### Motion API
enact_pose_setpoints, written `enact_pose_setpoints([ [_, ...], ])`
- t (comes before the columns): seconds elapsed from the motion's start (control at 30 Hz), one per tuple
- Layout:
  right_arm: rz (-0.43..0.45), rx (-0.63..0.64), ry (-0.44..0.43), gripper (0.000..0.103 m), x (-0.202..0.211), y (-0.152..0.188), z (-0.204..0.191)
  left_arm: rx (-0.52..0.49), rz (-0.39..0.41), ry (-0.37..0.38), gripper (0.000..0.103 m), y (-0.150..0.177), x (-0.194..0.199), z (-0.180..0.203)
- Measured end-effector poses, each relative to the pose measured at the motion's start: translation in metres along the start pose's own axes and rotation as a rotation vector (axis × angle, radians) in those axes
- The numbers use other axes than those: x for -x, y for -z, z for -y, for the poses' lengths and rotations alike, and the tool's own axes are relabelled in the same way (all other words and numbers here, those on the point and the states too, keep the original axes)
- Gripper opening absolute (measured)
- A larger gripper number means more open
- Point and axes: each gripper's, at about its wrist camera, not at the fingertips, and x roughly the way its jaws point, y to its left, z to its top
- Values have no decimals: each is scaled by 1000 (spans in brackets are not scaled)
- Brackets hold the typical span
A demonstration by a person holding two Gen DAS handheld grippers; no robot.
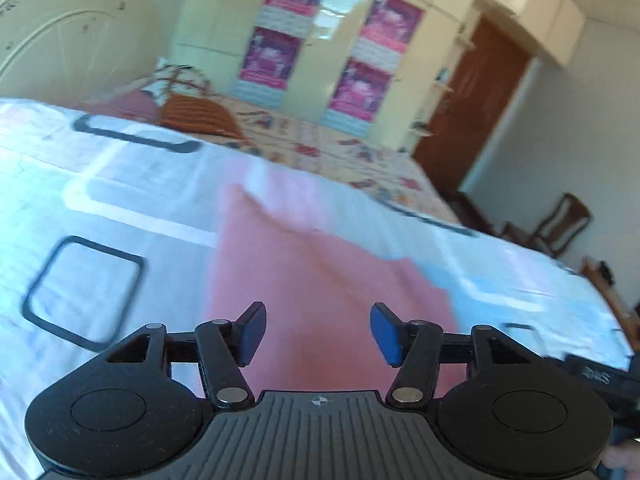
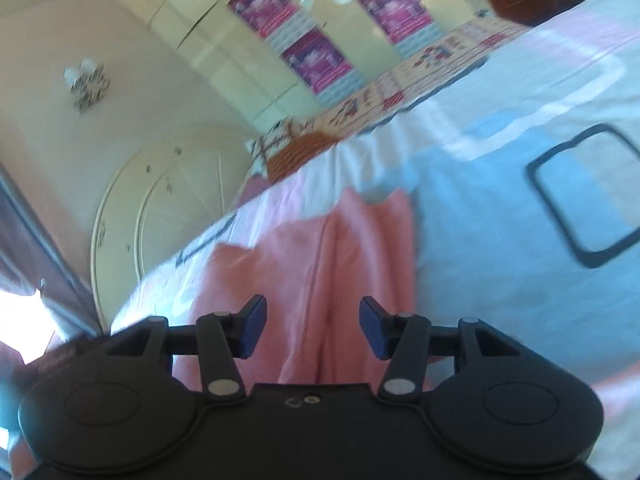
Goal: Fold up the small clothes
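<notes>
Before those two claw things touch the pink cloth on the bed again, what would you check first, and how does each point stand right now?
1. Left gripper open, nothing between its pads: ok.
2. Right gripper open and holding nothing: ok.
3. Pink garment lying on the bedsheet, within view of both cameras: ok.
4. Garment lying flat: not ok; the right wrist view shows ridges and a crease running along it.
5. Fold edges lined up: cannot tell, the pictures are blurred.

Bedsheet [image 1: 120, 184] lies open around the pink garment [image 1: 320, 280].
</notes>
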Motion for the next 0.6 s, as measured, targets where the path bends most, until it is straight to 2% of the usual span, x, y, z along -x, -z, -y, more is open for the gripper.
enact_pose_setpoints([
  [0.07, -54, 19, 10, 51, -23, 2, -6, 10, -30, -38, 56, -4, -13, -20],
  [0.13, -101, 25, 15, 51, -38, 6, -8, 3, -88, -70, 56, 6, -31, -32],
  [0.23, -167, 42, 36, 50, -56, 12, -12, 9, -128, -77, 56, 26, -45, -36],
  [0.27, -172, 59, 43, 49, -58, 12, -16, 21, -128, -70, 57, 37, -44, -36],
  [0.37, -214, 115, 56, 44, -67, 13, -31, 60, -124, -49, 60, 45, -46, -44],
  [0.43, -232, 174, 96, 36, -72, 13, -43, 72, -133, -40, 62, 44, -51, -48],
  [0.47, -237, 199, 110, 17, -76, 12, -47, 72, -139, -34, 63, 43, -52, -49],
  [0.5, -240, 221, 123, 12, -79, 11, -52, 66, -142, -28, 63, 39, -55, -51],
  [0.6, -192, 357, 179, 9, -68, 11, -77, 26, -103, -1, 63, 32, -48, -48],
])
